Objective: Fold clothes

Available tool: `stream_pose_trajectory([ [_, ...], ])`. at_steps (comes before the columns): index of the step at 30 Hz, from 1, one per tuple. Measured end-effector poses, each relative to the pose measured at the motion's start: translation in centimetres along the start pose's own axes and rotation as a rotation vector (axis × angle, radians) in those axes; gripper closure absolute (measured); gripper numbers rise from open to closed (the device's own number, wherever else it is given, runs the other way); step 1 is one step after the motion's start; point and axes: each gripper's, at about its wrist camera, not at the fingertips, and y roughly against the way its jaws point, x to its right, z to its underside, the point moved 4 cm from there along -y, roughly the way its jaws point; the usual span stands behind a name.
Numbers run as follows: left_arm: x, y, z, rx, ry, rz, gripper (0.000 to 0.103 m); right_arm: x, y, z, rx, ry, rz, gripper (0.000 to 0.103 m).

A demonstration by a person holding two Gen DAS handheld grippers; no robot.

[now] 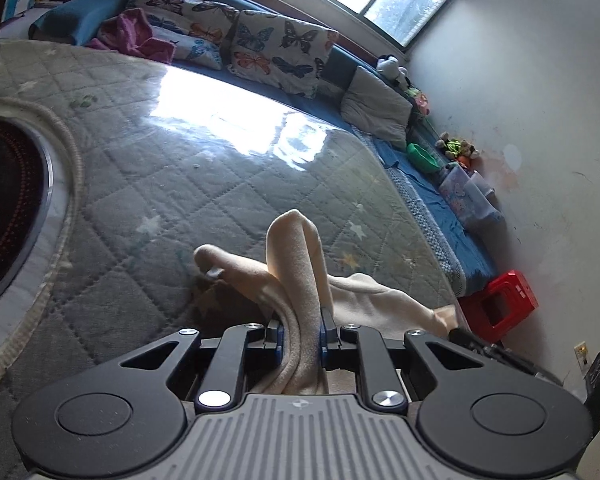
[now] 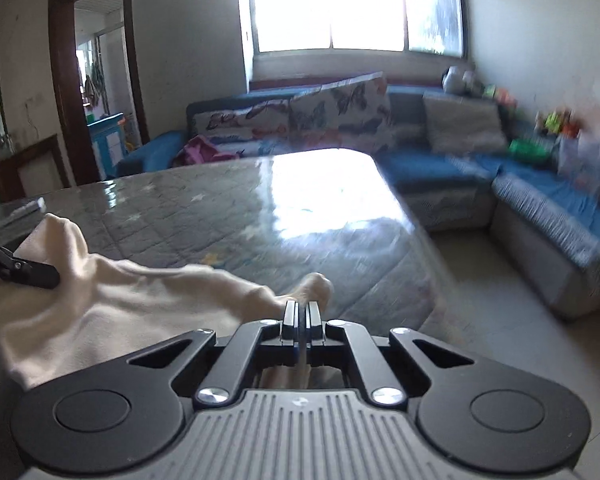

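Observation:
A cream fleece garment (image 1: 296, 264) is held above the quilted, glass-topped table (image 1: 180, 160). My left gripper (image 1: 302, 334) is shut on a thick fold of it, which loops up between the fingers. In the right wrist view the same cream garment (image 2: 112, 304) stretches from the left edge toward me. My right gripper (image 2: 301, 314) is shut on a thin corner of the cloth that pokes out past the fingertips. The left gripper's black finger (image 2: 24, 272) shows at the far left, pinching the cloth's other end.
A round dark opening (image 1: 8, 208) is set in the table at the left. A blue corner sofa (image 2: 460, 168) with butterfly cushions (image 1: 276, 48), a pink cloth (image 1: 134, 34) and toys runs behind and to the right. A red stool (image 1: 500, 304) stands on the floor. The table edge (image 2: 412, 220) drops to tiled floor.

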Motion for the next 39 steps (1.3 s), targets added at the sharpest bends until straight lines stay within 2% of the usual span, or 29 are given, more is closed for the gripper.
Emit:
stream_pose_trajectory([
  [3,1.7,-0.4,-0.1,0.001,-0.039,0.030,0.086,0.5,1.0,-1.1,0.041,0.056,0.077,0.101],
  [7,4.0,-1.4,0.3,-0.005,-0.102,0.063,0.087,2.1,1.8,-2.0,0.066,0.062,0.157,0.100],
  [11,4.9,-3.1,1.1,-0.036,-0.151,0.035,0.086,3.6,0.7,-1.6,0.006,0.040,0.193,0.100],
  [15,4.0,-4.0,1.4,-0.058,-0.170,-0.010,0.082,4.1,0.1,-0.7,-0.021,0.035,0.223,0.096],
  [18,3.2,-3.8,1.3,-0.053,-0.170,-0.030,0.075,3.9,0.3,-0.7,-0.011,0.023,0.202,0.095],
  [21,2.8,-3.4,0.8,-0.023,-0.171,-0.072,0.063,3.1,0.3,-0.9,-0.006,0.021,0.146,0.088],
  [24,2.3,-2.8,-0.1,0.005,-0.157,-0.097,0.061,2.1,-0.4,-1.1,-0.017,0.021,0.080,0.086],
  [27,2.3,-2.5,-1.0,0.033,-0.160,-0.106,0.063,1.2,-1.3,-1.3,-0.034,0.030,0.034,0.081],
  [29,3.0,-2.6,-1.3,0.040,-0.179,-0.078,0.077,0.7,-2.0,-1.4,-0.046,0.038,0.011,0.073],
  [32,4.7,-3.2,-1.4,0.033,-0.222,-0.020,0.084,-0.2,-3.4,-1.6,-0.066,0.044,-0.009,0.070],
  [35,6.6,-4.7,-0.8,0.000,-0.277,0.030,0.088,-0.5,-4.8,-1.7,-0.085,0.030,-0.024,0.070],
  [39,7.8,-7.0,-0.5,-0.027,-0.313,0.052,0.088,-0.6,-5.8,-1.6,-0.091,0.030,-0.024,0.068],
])
